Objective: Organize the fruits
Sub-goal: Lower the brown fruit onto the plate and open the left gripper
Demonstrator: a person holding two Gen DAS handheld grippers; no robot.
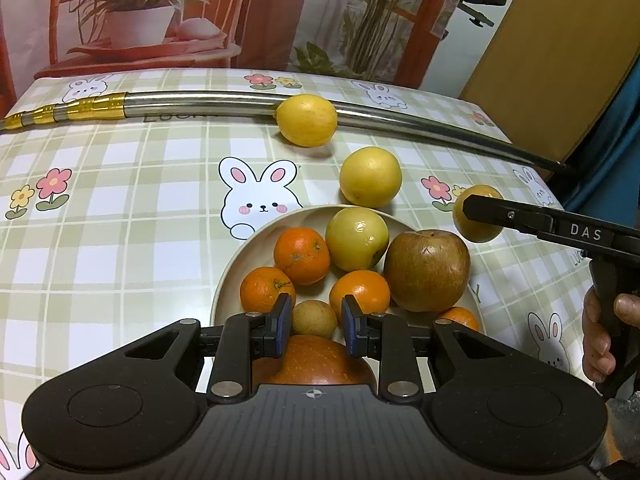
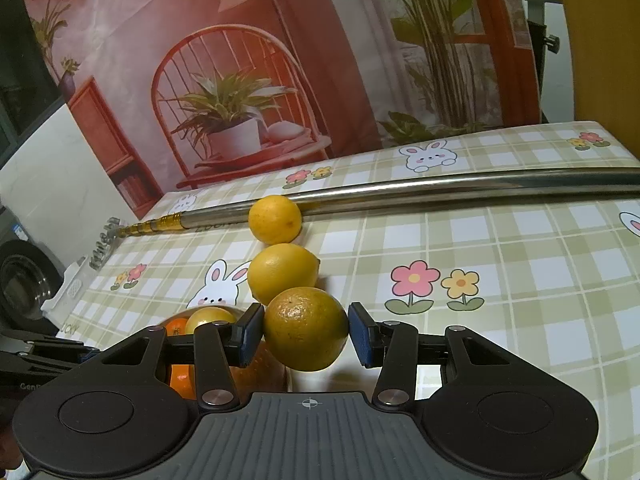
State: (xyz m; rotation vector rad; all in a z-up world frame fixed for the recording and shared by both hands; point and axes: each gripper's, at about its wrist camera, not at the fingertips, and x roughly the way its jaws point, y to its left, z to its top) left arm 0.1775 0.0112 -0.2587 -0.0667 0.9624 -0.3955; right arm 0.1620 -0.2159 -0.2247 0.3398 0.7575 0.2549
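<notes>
Gripping a yellow-green orange (image 2: pixel 306 328) in my right tongs (image 2: pixel 306 330), I have it off the cloth; both pads sit against its sides at centre bottom of the right view, so I read that as a firm hold. My left tongs (image 1: pixel 314 326) hang low over the bowl (image 1: pixel 236 264) at bottom centre of the left view; their fingers stand a little apart with nothing pinched, which is as far closed as they go, and a small tan fruit (image 1: pixel 314 318) lies beneath the gap. Beyond them the bowl holds tangerines (image 1: pixel 302 256), a pale apple (image 1: pixel 356 238) and a brown apple (image 1: pixel 426 270); it is fairly full. Further up, two lemons (image 1: pixel 370 176) lie loose on the cloth, the far one (image 1: pixel 307 120) touching a steel pole (image 1: pixel 200 100) across the top of the table. I judge this the carrying step: one fruit in transit, two left. Next I must swing the orange left over the bowl and set it in a gap near the rim, easing it down so nothing rolls out; then part the pads.
</notes>
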